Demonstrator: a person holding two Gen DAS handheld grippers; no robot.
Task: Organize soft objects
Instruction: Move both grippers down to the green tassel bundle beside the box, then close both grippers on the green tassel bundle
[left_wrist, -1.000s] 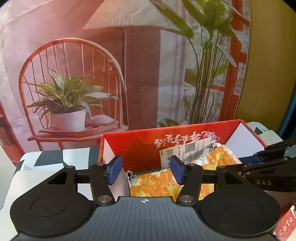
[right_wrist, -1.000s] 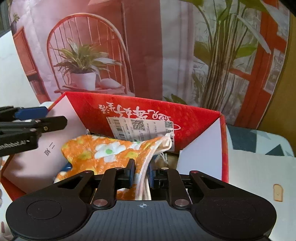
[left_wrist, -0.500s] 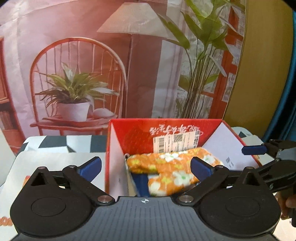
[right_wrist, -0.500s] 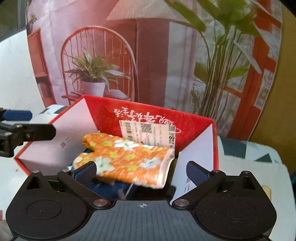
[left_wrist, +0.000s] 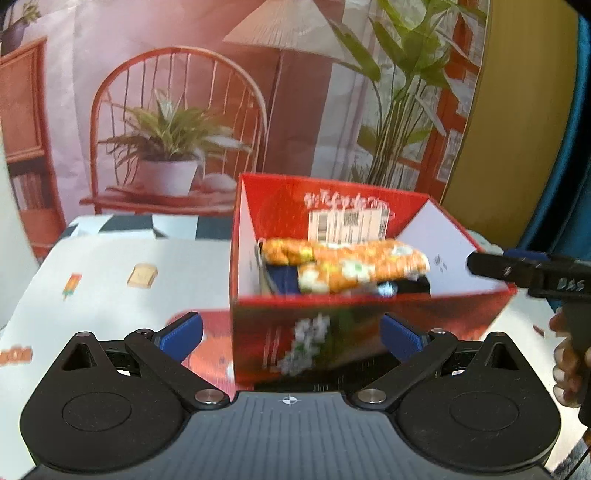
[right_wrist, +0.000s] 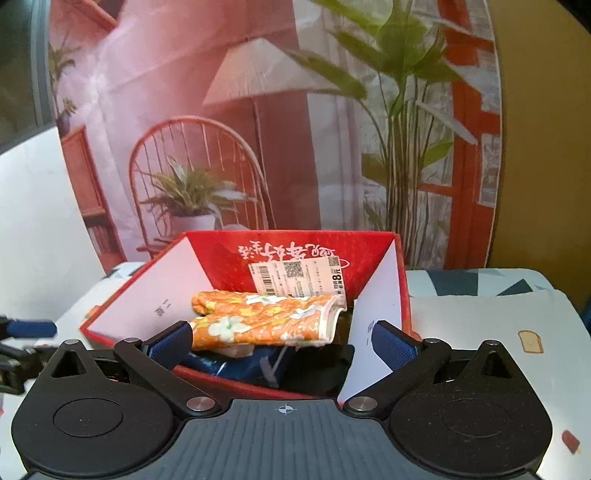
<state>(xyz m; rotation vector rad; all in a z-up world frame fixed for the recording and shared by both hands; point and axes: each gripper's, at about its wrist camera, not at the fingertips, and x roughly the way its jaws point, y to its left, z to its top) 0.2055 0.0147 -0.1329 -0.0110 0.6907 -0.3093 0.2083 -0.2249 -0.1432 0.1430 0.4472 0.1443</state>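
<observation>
A folded orange floral cloth (left_wrist: 347, 264) lies inside the open red box (left_wrist: 332, 332), on top of dark blue fabric (left_wrist: 284, 277). It also shows in the right wrist view (right_wrist: 266, 321), in the red box (right_wrist: 229, 254), over dark blue fabric (right_wrist: 240, 363). My left gripper (left_wrist: 290, 332) is open and empty, in front of the box's near wall. My right gripper (right_wrist: 282, 341) is open and empty, at the box's near edge. The right gripper also shows at the right edge of the left wrist view (left_wrist: 524, 269).
The box stands on a white patterned tablecloth (left_wrist: 110, 280) with small food prints. A printed backdrop (left_wrist: 184, 110) of a chair, plant and lamp hangs behind. A white barcode label (right_wrist: 295, 275) sticks to the box's far inner wall.
My right gripper let go of the orange cloth and opened. My left gripper opened too. Both pulled back and away from the box; the cloth stays inside.
</observation>
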